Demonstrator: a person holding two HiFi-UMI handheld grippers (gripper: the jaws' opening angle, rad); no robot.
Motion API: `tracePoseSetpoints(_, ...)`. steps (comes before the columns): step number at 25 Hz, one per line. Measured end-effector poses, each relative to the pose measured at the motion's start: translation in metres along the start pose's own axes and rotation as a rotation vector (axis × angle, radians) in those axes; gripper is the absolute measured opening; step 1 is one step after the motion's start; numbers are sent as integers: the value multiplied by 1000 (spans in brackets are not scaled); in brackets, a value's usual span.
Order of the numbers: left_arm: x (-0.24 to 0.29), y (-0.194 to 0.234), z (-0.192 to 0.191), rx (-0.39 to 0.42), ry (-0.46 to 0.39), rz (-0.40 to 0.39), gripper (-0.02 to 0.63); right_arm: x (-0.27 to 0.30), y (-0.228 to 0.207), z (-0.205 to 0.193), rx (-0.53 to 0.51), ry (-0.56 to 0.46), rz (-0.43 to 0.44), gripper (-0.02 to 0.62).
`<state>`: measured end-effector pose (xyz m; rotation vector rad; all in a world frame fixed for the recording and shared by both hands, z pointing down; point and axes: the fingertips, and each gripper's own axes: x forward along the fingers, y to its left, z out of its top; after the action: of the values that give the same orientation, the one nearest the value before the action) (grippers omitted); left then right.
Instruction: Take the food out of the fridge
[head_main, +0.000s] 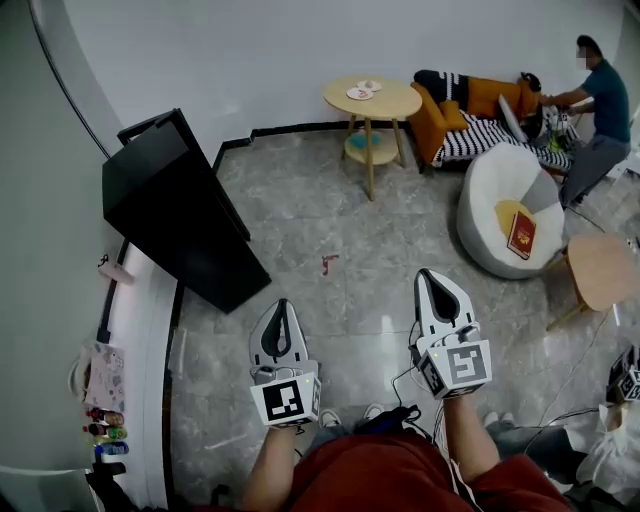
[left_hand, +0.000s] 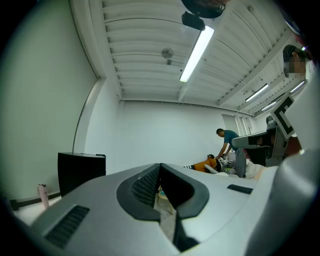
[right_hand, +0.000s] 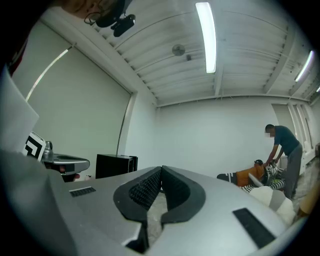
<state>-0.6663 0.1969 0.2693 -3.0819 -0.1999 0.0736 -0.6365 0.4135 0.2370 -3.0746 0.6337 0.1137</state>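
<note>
A black fridge (head_main: 175, 215) stands against the left wall with its door shut, so no food shows. It also appears in the left gripper view as a dark box (left_hand: 80, 170) and in the right gripper view (right_hand: 116, 165). My left gripper (head_main: 283, 303) is held level over the grey floor, to the right of the fridge and short of it. Its jaws (left_hand: 160, 165) meet at the tips with nothing between them. My right gripper (head_main: 432, 273) hangs further right, also level, and its jaws (right_hand: 161, 169) are closed and empty.
A white counter (head_main: 140, 330) runs along the left wall with bottles (head_main: 105, 432) at its near end. Farther back are a round wooden table (head_main: 372, 98), an orange sofa (head_main: 470, 100), a white beanbag chair (head_main: 490, 190) and a person (head_main: 600, 110). Another small table (head_main: 600, 268) stands at the right.
</note>
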Motion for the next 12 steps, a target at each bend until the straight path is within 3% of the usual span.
tracePoseSetpoints(12,11,-38,-7,-12,15,-28,14,-7,-33,-2,-1,-18,-31,23)
